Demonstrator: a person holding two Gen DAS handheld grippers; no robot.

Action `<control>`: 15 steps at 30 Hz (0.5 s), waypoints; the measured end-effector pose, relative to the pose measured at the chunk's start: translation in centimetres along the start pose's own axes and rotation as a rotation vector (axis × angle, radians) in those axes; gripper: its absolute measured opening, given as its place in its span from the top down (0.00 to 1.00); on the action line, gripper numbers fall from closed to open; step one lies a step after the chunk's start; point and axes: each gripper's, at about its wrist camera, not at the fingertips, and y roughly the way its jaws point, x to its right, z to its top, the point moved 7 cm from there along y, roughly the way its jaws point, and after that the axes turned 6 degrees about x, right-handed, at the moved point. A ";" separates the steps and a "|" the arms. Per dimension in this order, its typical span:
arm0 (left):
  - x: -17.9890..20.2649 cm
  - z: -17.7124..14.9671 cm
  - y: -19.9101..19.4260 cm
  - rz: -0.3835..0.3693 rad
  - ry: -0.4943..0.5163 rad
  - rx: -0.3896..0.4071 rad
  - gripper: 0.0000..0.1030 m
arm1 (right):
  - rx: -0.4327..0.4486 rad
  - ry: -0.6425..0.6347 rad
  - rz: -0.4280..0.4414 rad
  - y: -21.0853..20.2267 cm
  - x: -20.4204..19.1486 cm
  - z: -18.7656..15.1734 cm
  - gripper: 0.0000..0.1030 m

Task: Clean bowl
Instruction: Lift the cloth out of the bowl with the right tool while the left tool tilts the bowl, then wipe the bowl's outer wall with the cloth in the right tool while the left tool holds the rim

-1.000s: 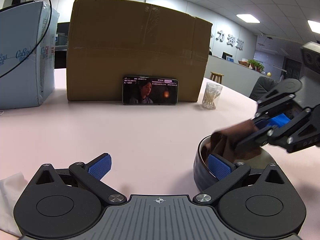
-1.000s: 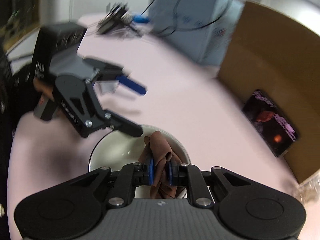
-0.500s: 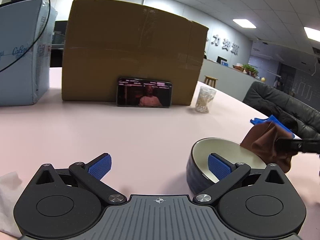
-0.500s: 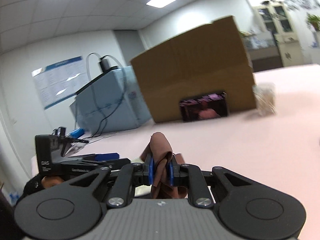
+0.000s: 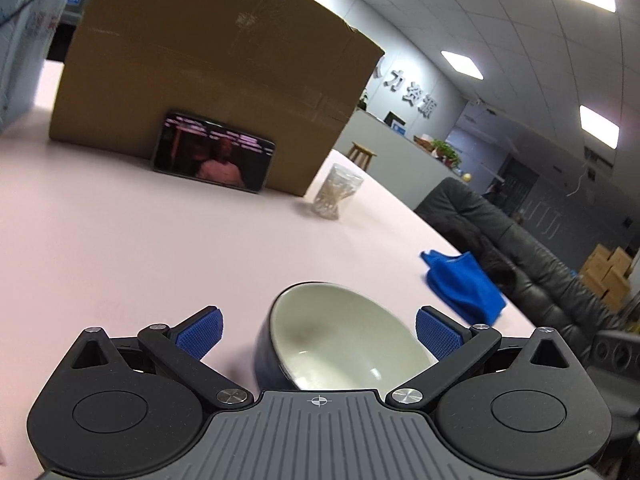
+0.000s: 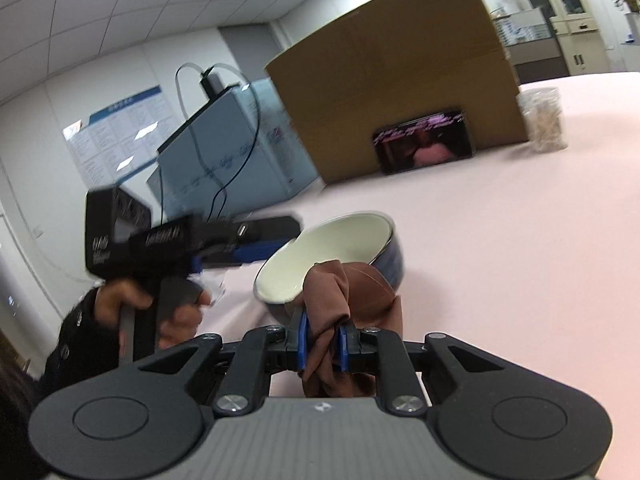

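Note:
A bowl (image 5: 344, 344), dark blue outside and cream inside, sits tilted on the pink table between the pads of my open left gripper (image 5: 318, 334). Whether a pad touches it, I cannot tell. A faint brown smear shows inside. In the right wrist view the bowl (image 6: 332, 256) tilts toward me, with the left gripper (image 6: 256, 246) at its left rim. My right gripper (image 6: 323, 342) is shut on a brown cloth (image 6: 340, 296) and holds it just in front of the bowl, outside it.
A large cardboard box (image 5: 208, 80) stands at the back with a phone (image 5: 214, 156) leaning on it. A clear cup of sticks (image 5: 336, 192) stands to its right. A blue cloth (image 5: 464, 284) lies near the table's right edge. A pale blue box (image 6: 224, 140) is at left.
My right gripper pulled the brown cloth out of the bowl and back. My left gripper swung so the bowl now sits between its pads, and the bowl has tipped.

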 end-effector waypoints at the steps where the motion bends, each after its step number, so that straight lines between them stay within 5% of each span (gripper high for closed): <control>1: 0.1 0.0 0.5 -0.014 -0.016 -0.016 0.00 | -0.008 -0.007 0.008 0.1 -0.3 -0.1 0.82; 15: 1.3 -1.1 -0.3 0.005 -0.039 -0.051 0.00 | 0.006 -0.061 -0.131 -0.4 1.6 1.4 0.82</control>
